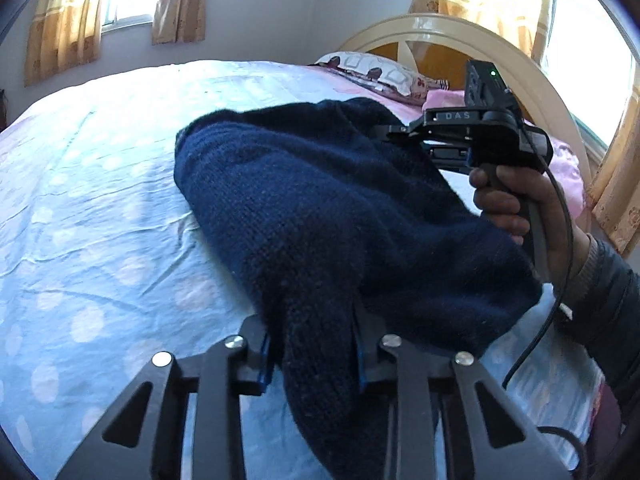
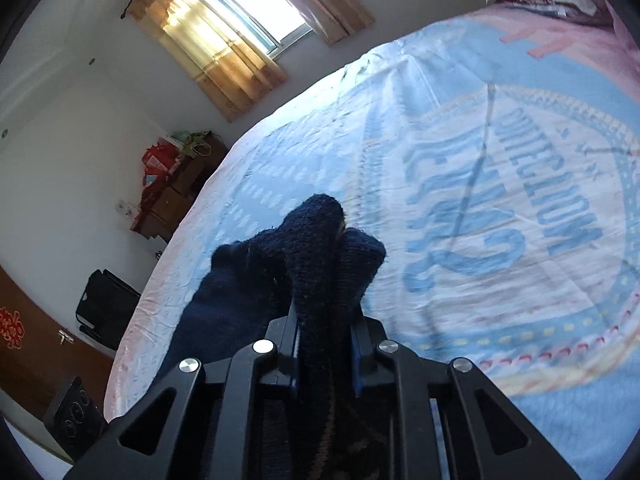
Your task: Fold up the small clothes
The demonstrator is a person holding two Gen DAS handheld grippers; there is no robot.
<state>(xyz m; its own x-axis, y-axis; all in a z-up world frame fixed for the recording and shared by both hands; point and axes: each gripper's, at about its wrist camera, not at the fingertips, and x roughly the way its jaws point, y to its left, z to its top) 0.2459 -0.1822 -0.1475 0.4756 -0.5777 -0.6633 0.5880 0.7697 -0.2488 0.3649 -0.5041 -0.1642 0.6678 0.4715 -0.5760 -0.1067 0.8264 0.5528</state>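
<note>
A dark navy knitted garment (image 1: 320, 208) hangs lifted above the bed between both grippers. My left gripper (image 1: 316, 356) is shut on one bunched edge of it at the bottom of the left wrist view. My right gripper (image 2: 326, 344) is shut on another bunched edge (image 2: 320, 248), which sticks up past the fingers in the right wrist view. The right gripper's body and the hand holding it show in the left wrist view (image 1: 480, 136), at the garment's far right end. The fingertips are hidden by the knit.
The bed has a light blue patterned sheet (image 1: 100, 200) with a pink part near a pillow (image 1: 380, 72) and a cream headboard (image 1: 480, 40). Beyond the bed's far edge stand a black bag (image 2: 108, 308), boxes (image 2: 176, 184) and curtained windows (image 2: 240, 24).
</note>
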